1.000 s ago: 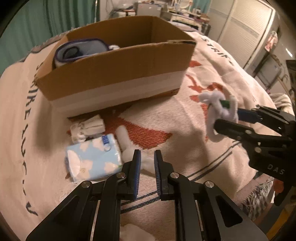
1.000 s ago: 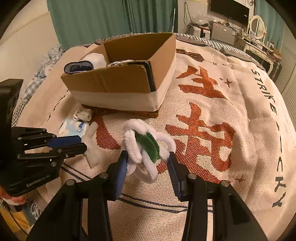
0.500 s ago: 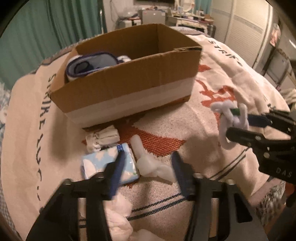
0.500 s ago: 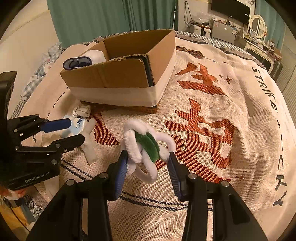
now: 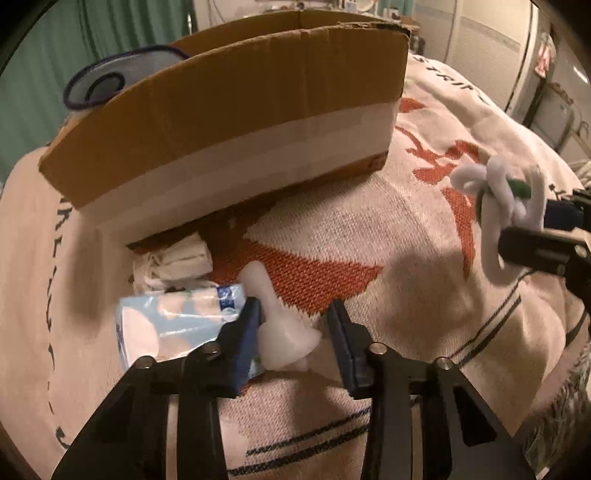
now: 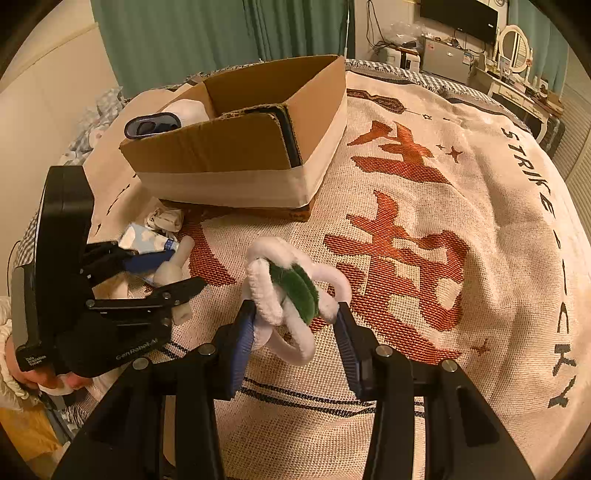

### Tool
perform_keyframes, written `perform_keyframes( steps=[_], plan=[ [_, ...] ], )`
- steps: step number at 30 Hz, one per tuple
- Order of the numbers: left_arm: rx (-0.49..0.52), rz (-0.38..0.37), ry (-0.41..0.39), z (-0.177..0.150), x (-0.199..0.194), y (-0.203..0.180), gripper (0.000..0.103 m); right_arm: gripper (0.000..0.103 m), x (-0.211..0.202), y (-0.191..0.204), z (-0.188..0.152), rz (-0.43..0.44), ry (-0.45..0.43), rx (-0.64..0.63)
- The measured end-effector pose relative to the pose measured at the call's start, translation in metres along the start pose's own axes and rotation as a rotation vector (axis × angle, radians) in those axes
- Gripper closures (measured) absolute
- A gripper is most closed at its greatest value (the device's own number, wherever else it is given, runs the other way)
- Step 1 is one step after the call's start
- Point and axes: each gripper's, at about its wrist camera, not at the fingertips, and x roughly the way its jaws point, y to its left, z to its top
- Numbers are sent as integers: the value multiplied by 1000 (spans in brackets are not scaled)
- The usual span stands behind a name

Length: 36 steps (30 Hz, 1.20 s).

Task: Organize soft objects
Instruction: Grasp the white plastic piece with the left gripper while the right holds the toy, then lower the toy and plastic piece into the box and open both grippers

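My left gripper (image 5: 293,328) is open, its jaws on either side of a white rubbery toy (image 5: 280,332) lying on the blanket; the gripper also shows in the right wrist view (image 6: 166,271). My right gripper (image 6: 295,321) is shut on a white and green fuzzy wire flower (image 6: 288,291) and holds it above the blanket; the flower also shows in the left wrist view (image 5: 498,206). A cardboard box (image 5: 236,122) stands behind, with a blue-rimmed white item (image 5: 107,85) inside. A light blue tissue pack (image 5: 166,325) and a crumpled white cloth (image 5: 173,262) lie beside the toy.
A cream blanket with red characters (image 6: 424,240) covers the bed. Green curtains (image 6: 221,33) hang behind the box. A dresser with a mirror (image 6: 513,55) and a TV stand at the far right. The bed's near edge has a fringe (image 5: 561,398).
My left gripper has opened and moved forward and down until its jaws straddle the white toy. The right gripper still holds the flower in about the same place.
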Motion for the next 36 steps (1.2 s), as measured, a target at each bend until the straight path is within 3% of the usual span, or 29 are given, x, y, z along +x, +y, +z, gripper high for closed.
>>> perform_keyframes(
  steps=[7, 8, 12, 17, 20, 22, 24, 26, 28, 31, 33, 36],
  plan=[
    [-69, -104, 14, 0, -22, 20, 76, 61, -4, -3, 1, 17, -18, 19],
    [-76, -114, 6, 2, -27, 21, 81, 61, -6, -3, 2, 19, -23, 18],
    [-99, -162, -71, 17, -58, 29, 81, 61, -18, 3, 11, 19, -59, 8],
    [-85, -173, -67, 17, -69, 29, 81, 61, -31, 10, 23, 13, -107, 3],
    [-26, -116, -27, 11, -61, 16, 76, 61, -28, 13, 21, 7, -100, -11],
    [-12, -105, 8, 4, -50, 12, 65, 61, -23, 13, 20, 9, -84, -8],
    [-18, -76, 46, -5, -34, 8, 40, 61, -19, 12, 19, 11, -70, -2],
    [-30, -66, 88, -10, -17, 9, 38, 61, -17, 11, 18, 10, -64, -2],
    [-19, -73, 75, -11, -10, 7, 36, 61, -16, 11, 17, 11, -62, -4],
    [26, -86, 68, -8, -5, -2, 38, 61, -14, 9, 14, 11, -52, -3],
    [53, -96, 87, -10, -5, -8, 60, 61, -12, 7, 13, 13, -44, 7],
    [54, -100, 79, -13, -11, -1, 71, 61, -15, 5, 12, 14, -50, 10]
  ],
)
